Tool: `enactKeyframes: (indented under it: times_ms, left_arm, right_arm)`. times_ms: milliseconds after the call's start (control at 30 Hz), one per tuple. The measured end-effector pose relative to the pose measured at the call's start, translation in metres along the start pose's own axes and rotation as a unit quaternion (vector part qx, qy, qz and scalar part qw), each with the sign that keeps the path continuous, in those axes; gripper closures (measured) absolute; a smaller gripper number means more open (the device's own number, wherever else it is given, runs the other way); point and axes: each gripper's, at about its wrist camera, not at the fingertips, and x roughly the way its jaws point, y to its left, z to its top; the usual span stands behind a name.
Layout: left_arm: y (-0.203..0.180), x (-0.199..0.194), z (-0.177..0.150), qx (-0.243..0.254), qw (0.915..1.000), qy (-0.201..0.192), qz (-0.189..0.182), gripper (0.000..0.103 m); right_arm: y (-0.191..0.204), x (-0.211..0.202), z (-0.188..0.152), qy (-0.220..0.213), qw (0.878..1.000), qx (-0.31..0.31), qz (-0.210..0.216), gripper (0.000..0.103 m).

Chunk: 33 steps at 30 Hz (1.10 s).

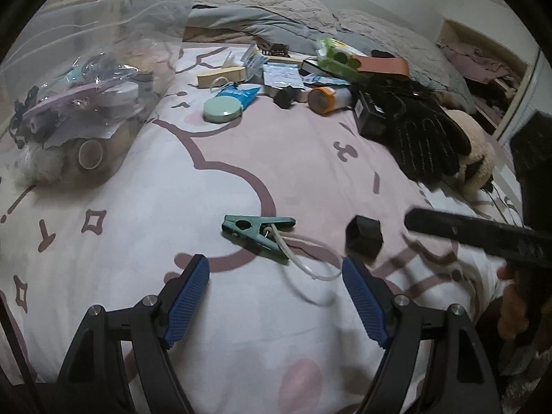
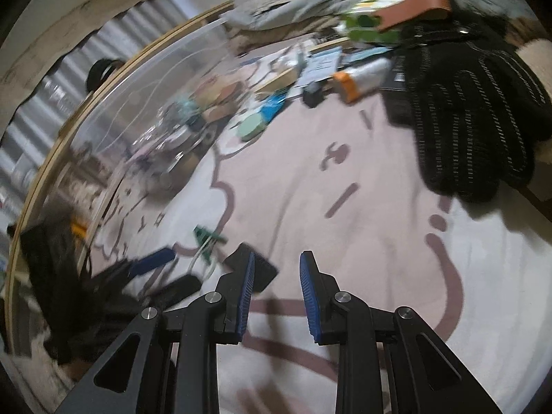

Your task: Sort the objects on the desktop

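jaws of your left gripper (image 1: pixel 276 296) stand wide and empty over the bed's pink patterned sheet (image 1: pixel 172 207), just short of the green plastic clothes peg (image 1: pixel 257 233); your right gripper (image 2: pixel 277 289) is narrowed on nothing.

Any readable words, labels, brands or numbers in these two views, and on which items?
None can be read.
Blue tube: white print, too blurred.
Pale blue packet: print too small.
Green-and-white pack: lettering blurred.
Black box: label unreadable.
The right wrist view is too motion-blurred for any text.
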Motion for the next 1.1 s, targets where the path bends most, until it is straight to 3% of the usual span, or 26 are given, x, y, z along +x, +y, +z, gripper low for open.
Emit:
enactKeyframes:
  times_ms: [267,533,633,733,933,1100]
  left_arm:
    - [0.01,0.0,-0.005,0.028,0.9975,0.015,0.064,0.023]
    - [0.057,-0.006,0.0,-0.022,0.9906,0.019,0.134,0.023]
    - [0.073,-0.013,0.003,-0.06,0.9896,0.011,0.13,0.023]
    - [0.073,-0.02,0.0,-0.066,0.9907,0.004,0.119,0.023]
    - [0.035,-0.018,-0.01,-0.019,0.9978,0.01,0.063,0.023]
    - [0.019,0.003,-0.01,0.014,0.9962,0.025,0.082,0.023]
  right_arm:
    - [0.027,0.012,-0.011,0.036,0.997,-0.066,-0.002,0.076]
    - [0.026,0.022,-0.015,0.059,0.995,-0.071,-0.022,0.076]
    - [0.022,0.022,-0.014,0.06,0.996,-0.065,-0.024,0.076]
    - [0.022,0.023,-0.014,0.061,0.995,-0.067,-0.029,0.076]
    - [0.02,0.025,-0.013,0.056,0.995,-0.064,-0.043,0.076]
    - [0.016,0.028,-0.011,0.056,0.996,-0.059,-0.048,0.076]
